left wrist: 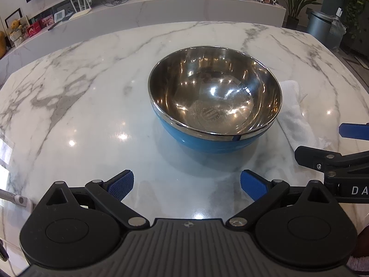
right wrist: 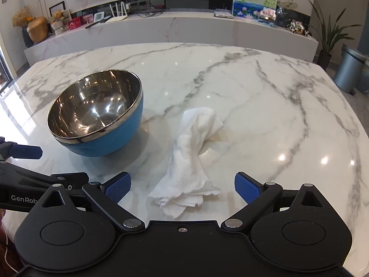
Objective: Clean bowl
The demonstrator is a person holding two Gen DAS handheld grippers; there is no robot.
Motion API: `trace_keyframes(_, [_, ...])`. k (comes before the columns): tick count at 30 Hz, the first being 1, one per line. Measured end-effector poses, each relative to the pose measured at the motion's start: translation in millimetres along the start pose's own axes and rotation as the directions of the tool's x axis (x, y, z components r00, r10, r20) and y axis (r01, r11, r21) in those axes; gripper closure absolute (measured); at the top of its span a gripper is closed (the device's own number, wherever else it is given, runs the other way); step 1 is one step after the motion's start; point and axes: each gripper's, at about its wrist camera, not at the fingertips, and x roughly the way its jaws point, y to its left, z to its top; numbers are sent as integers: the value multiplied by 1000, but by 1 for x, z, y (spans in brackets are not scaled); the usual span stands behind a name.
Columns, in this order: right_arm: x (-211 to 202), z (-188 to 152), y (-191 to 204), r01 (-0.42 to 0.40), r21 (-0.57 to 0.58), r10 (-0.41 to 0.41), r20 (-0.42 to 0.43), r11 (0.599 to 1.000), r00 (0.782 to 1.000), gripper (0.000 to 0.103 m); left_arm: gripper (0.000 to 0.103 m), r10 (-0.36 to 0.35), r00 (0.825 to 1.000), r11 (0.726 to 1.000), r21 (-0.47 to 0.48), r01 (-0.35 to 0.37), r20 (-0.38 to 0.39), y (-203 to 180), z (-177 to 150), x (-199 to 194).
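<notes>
bowl (right wrist: pixel 95 113) on table (right wrist: pixel 253 87), left of centre in right view | towel (right wrist: pixel 191 159) on table just right of bowl, apart from it | right gripper (right wrist: pixel 182 188) at lower centre, towel's near end between its fingers | left gripper (left wrist: pixel 186 185) lower centre of left view, before bowl | bin (right wrist: pixel 348 69) at right edge, behind table

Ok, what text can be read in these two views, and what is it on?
"D A": black body of the right claw, cut off by the frame edge.
"GenRob": black body of the left claw, cut off.
Round stamp inside the blue-sided steel bowl: too blurred to read.
</notes>
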Motion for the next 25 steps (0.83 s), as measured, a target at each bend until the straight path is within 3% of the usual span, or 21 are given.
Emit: trace_keyframes(25, [0,0,-1,10,8,-10,-7,1000,1000,7,3,3,1000,1000,19,-2,-22,-4,-3,4])
